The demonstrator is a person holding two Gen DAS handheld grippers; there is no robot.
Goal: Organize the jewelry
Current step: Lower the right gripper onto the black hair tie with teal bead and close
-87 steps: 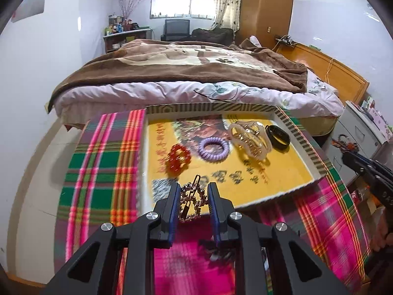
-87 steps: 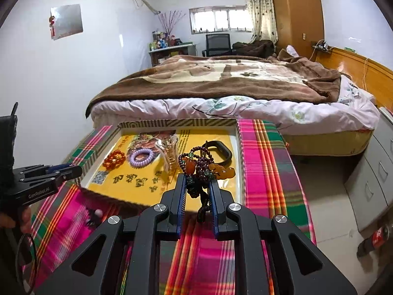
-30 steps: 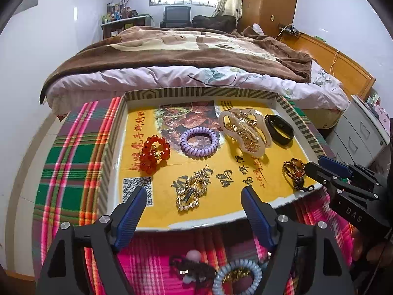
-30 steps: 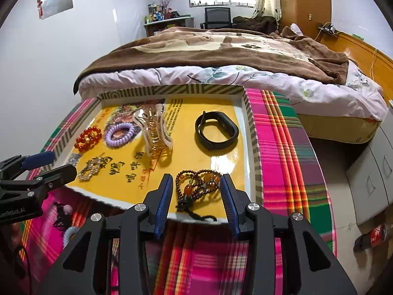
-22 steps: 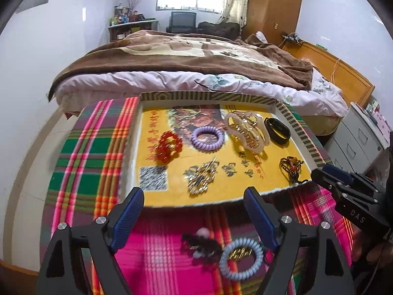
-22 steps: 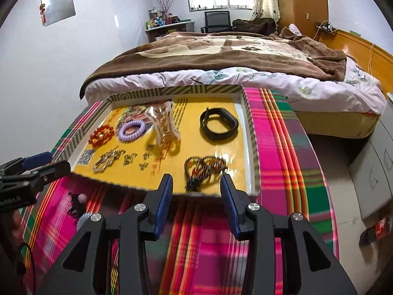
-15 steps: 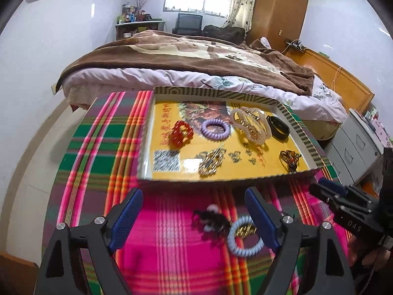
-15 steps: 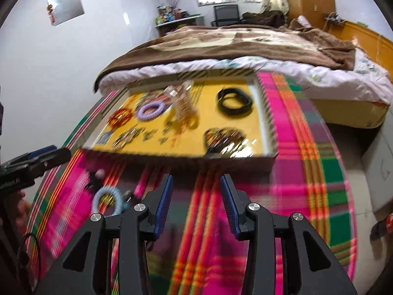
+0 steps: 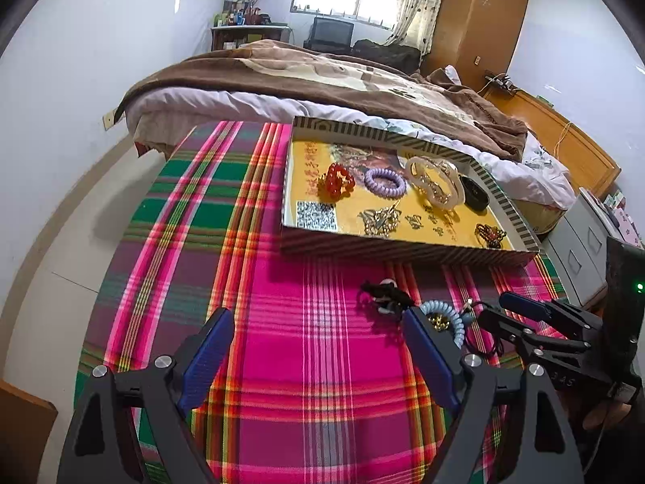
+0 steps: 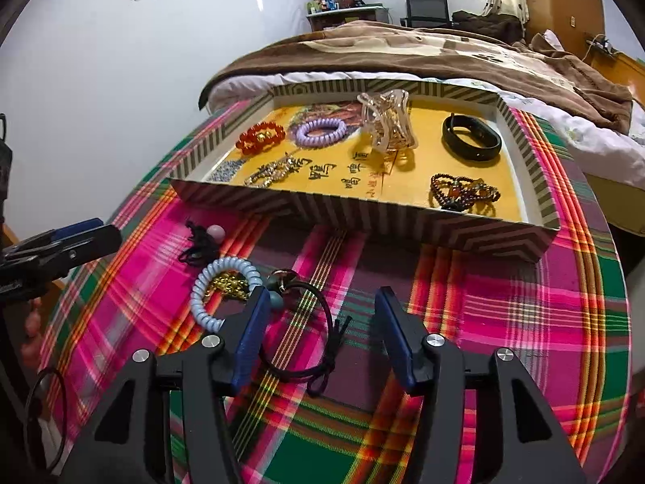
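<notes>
A striped tray (image 9: pixel 407 251) (image 10: pixel 363 213) with a yellow floor holds a red bead bracelet (image 9: pixel 336 185) (image 10: pixel 261 137), a purple coil tie (image 9: pixel 385 182) (image 10: pixel 320 130), a clear claw clip (image 9: pixel 435 181) (image 10: pixel 386 124), a black band (image 9: pixel 475 197) (image 10: pixel 471 137), a gold hairpin (image 9: pixel 379 220) (image 10: pixel 268 173) and a brown bead bracelet (image 9: pixel 489 234) (image 10: pixel 463 192). On the plaid cloth in front lie a black pompom tie (image 9: pixel 383 295) (image 10: pixel 201 242), a blue coil tie (image 9: pixel 445 316) (image 10: pixel 219 290) and a black elastic tie (image 10: pixel 302 322). My left gripper (image 9: pixel 318 343) is open and empty. My right gripper (image 10: pixel 320 322) is open over the black elastic.
The plaid-covered table (image 9: pixel 201 242) stands by a bed (image 9: pixel 322 80) with a brown blanket. A grey drawer unit (image 9: pixel 584 250) is at the right. A white wall is at the left. The right gripper shows in the left wrist view (image 9: pixel 536 322).
Both grippers have let go of their jewelry in the tray, opened and drawn back toward the near side. The loose ties on the cloth have come into view.
</notes>
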